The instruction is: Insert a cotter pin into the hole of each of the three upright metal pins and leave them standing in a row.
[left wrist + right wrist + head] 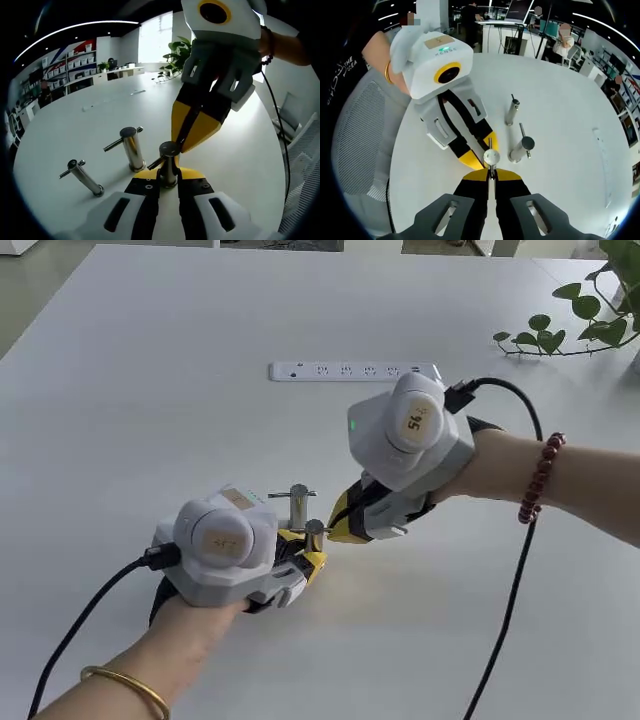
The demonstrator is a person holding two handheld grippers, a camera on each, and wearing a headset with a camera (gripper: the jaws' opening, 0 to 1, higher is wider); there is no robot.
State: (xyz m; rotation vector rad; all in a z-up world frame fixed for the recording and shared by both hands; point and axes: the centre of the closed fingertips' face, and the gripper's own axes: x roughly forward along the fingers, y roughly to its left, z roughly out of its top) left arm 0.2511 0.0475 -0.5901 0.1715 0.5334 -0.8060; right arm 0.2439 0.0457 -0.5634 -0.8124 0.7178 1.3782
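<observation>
We find the left gripper [169, 176] clamped on the base of the nearest round-headed steel pin [169, 160], which stands upright on the white tabletop [240, 150]. The right gripper [491, 176] is closed on a thin cotter pin [154, 163] at that pin's head. The left gripper view shows a middle steel pin [132, 150] and a far steel pin [85, 177], each carrying a cotter pin. The head view adds a white power strip [350, 370].

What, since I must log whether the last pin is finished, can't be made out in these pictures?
Right gripper view: the hole of the short steel pin, under its own round head.
Left gripper view: that pin's base, buried between the left tongs; the far end of the thin cotter pin, inside the right tongs.
Head view: both grips, too small and covered by the white gripper bodies.
</observation>
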